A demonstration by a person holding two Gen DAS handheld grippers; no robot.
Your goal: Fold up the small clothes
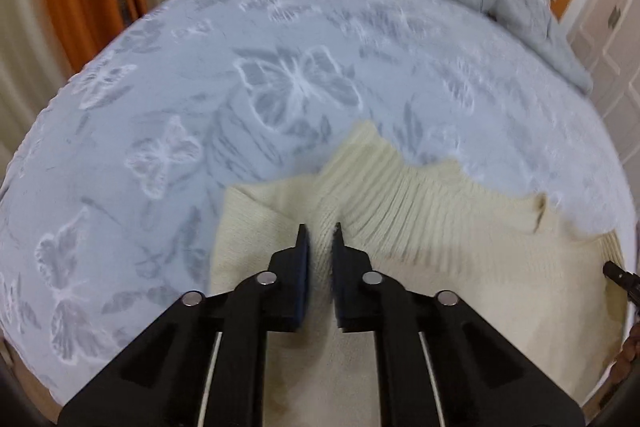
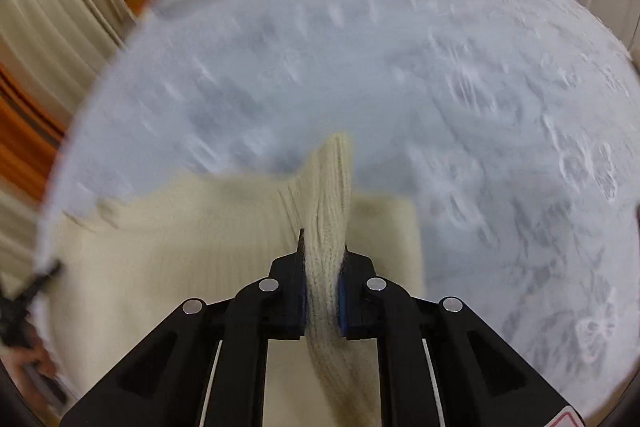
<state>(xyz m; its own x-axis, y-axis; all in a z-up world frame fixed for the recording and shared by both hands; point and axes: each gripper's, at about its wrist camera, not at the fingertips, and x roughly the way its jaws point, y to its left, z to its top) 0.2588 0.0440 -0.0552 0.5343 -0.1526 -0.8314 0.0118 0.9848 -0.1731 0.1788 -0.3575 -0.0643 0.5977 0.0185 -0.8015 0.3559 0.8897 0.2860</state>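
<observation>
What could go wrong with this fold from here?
1. The right gripper clamps only a narrow bunched ridge of the cream ribbed knit sweater; the thick knit might slip out.
2. The left gripper also pinches a small ridge, so uneven pulls could skew the fold.
3. Both views are motion-blurred; fast moves may drag fabric across the butterfly-patterned pale blue bedspread.

A cream ribbed-knit sweater (image 1: 420, 227) lies spread on a pale blue bedspread with a butterfly pattern (image 1: 200, 87). Its body lies mostly flat. A ribbed band of the knit rises in a raised ridge, peaking toward the far side. In the right wrist view the sweater (image 2: 180, 235) shows one bunched, ribbed fold lifted upright above the flat part, pinched from both sides. Its far edge looks uneven and blurred.
</observation>
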